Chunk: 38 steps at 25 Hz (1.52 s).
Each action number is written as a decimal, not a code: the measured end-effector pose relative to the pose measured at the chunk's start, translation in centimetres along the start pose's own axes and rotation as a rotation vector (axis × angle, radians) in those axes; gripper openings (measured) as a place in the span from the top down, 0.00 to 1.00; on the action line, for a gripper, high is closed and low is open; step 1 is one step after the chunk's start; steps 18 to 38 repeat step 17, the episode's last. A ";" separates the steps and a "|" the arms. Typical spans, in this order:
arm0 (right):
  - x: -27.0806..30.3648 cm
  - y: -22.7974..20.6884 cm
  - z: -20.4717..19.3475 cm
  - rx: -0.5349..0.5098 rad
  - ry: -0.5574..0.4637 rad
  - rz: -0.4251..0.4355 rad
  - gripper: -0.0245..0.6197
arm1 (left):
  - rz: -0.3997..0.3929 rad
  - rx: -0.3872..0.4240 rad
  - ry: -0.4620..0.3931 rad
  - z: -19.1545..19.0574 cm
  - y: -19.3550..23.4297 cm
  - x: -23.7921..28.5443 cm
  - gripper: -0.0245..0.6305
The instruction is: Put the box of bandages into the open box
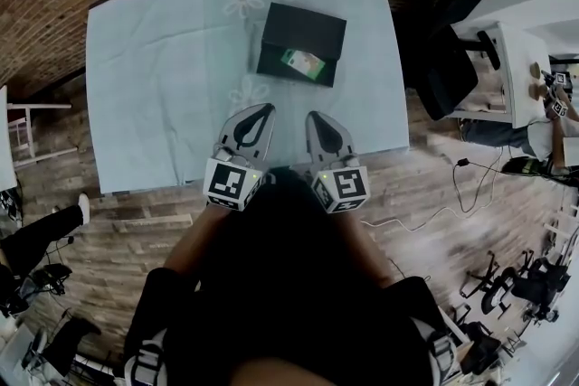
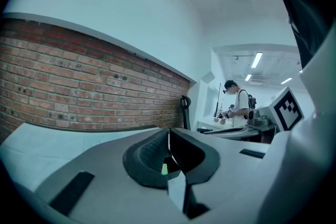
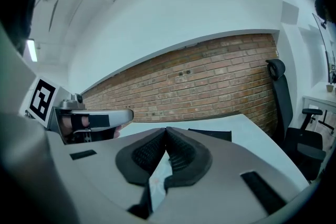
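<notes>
Right gripper closed and empty, brick wall beyond, perhaps open box

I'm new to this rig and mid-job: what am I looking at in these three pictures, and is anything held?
No robot arm: a person holds a two-jaw tool in each hand. The head view looks down from their head; the other two cameras ride on the tools. The left tool and right tool hover at the near edge of the cloth-covered table, jaws together, holding nothing. Farther back stands the black open box, the green box of bandages already inside.
</notes>
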State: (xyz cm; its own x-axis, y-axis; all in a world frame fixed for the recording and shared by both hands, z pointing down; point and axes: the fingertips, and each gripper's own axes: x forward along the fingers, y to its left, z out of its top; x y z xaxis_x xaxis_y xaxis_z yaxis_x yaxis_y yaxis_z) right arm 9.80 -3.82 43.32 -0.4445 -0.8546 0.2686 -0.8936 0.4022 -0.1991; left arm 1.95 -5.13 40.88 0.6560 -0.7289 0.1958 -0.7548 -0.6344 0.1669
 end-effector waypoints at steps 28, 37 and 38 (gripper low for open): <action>0.0 -1.0 0.5 0.020 -0.007 0.007 0.92 | 0.006 0.004 0.010 0.0 -0.4 0.4 0.91; 0.0 -1.0 0.5 0.020 -0.007 0.007 0.92 | 0.006 0.004 0.010 0.0 -0.4 0.4 0.91; 0.0 -1.0 0.5 0.020 -0.007 0.007 0.92 | 0.006 0.004 0.010 0.0 -0.4 0.4 0.91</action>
